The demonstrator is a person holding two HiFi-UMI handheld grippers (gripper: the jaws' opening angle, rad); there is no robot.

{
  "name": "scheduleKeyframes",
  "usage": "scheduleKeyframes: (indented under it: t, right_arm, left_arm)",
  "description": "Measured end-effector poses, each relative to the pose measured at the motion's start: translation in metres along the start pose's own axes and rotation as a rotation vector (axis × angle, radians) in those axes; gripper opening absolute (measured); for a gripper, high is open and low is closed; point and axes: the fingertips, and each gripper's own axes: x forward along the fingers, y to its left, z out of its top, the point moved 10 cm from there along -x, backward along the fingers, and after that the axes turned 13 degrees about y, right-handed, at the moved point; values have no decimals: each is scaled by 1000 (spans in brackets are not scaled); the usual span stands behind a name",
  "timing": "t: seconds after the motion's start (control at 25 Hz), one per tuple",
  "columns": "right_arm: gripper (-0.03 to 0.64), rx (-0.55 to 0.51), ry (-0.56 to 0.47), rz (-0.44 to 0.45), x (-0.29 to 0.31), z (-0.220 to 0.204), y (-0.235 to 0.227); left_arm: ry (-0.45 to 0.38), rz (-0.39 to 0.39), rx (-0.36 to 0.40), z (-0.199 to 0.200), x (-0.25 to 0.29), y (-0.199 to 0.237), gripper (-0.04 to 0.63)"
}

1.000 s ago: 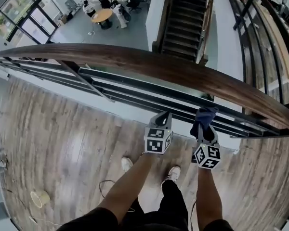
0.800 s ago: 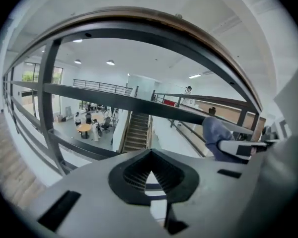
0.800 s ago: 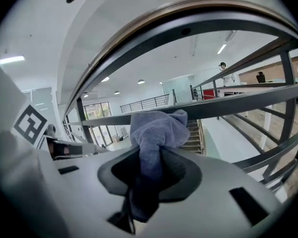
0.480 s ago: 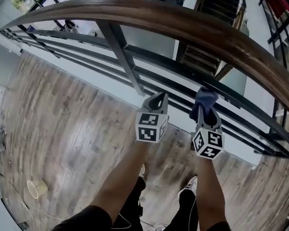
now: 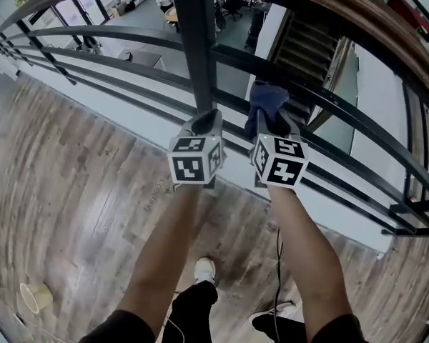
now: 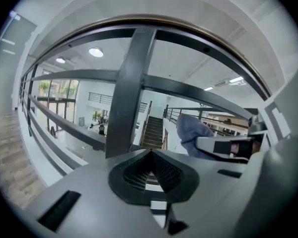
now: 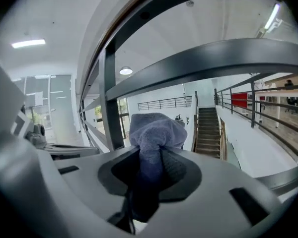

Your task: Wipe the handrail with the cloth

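Note:
The brown wooden handrail [image 5: 397,31] arcs across the top of the head view, above dark metal bars and a dark post [image 5: 195,41]. My right gripper [image 5: 275,123] is shut on a blue-grey cloth [image 5: 267,98], held up in front of the bars and below the rail. In the right gripper view the cloth [image 7: 154,133] bulges out between the jaws, and the handrail [image 7: 120,28] curves overhead. My left gripper [image 5: 207,118] is just left of it, at the foot of the post, shut on nothing. The left gripper view shows the post [image 6: 129,93] close ahead and the cloth [image 6: 193,133] at the right.
Horizontal metal bars [image 5: 357,123] run under the rail. Beyond them a staircase [image 5: 307,41] drops to a lower floor. I stand on wood-plank flooring [image 5: 79,191]; a roll of tape [image 5: 32,297] lies at the bottom left, and a thin cable [image 5: 277,256] runs near my shoes.
Both grippers have risen and moved closer to the railing. The post that was to the left now stands right behind the left gripper. The cloth stays clamped in the right gripper.

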Motion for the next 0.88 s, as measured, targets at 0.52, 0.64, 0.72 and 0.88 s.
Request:
scheduleKeyframes:
  t: [0.52, 0.64, 0.72, 0.88]
  right_arm:
    - [98, -81, 101, -9, 92, -6, 57]
    - [98, -162, 71, -56, 93, -17, 60]
    - [98, -198, 61, -74, 88, -21, 58]
    - [98, -198, 63, -86, 71, -32, 40]
  left_arm:
    - [-95, 83, 75, -34, 19, 46, -2]
    - [-120, 79, 76, -43, 21, 43, -2]
    - [-146, 93, 87, -43, 19, 42, -2]
    - [-185, 95, 98, -44, 18, 32, -2]
